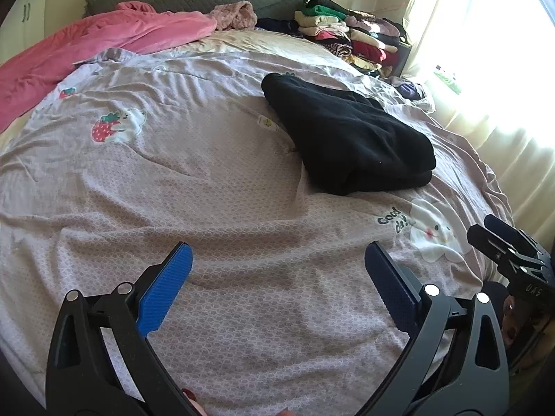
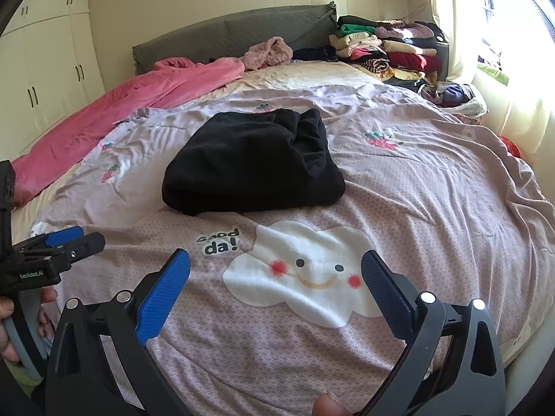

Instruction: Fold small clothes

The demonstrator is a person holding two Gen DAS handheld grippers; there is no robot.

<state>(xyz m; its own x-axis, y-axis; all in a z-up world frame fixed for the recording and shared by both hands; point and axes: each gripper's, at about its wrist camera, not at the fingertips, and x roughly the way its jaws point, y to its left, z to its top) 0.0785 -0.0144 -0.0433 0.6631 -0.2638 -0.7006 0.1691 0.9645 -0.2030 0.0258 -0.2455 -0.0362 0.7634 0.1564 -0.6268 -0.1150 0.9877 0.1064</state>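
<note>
Empty tool (image 2: 275,289), folded black garment (image 2: 253,164) beyond

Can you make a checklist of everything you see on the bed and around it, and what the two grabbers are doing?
Surface: bed cover, wrinkled, cloud print.
Job's things: black garment folded, lying mid-bed.
Clutter: pink blanket at one side; clothes pile at the head.
Grippers: left gripper open, empty; right gripper open, empty; both above the cover.
Cables: nothing seen.
Surroundings: headboard, wardrobe, bright curtains.
</note>
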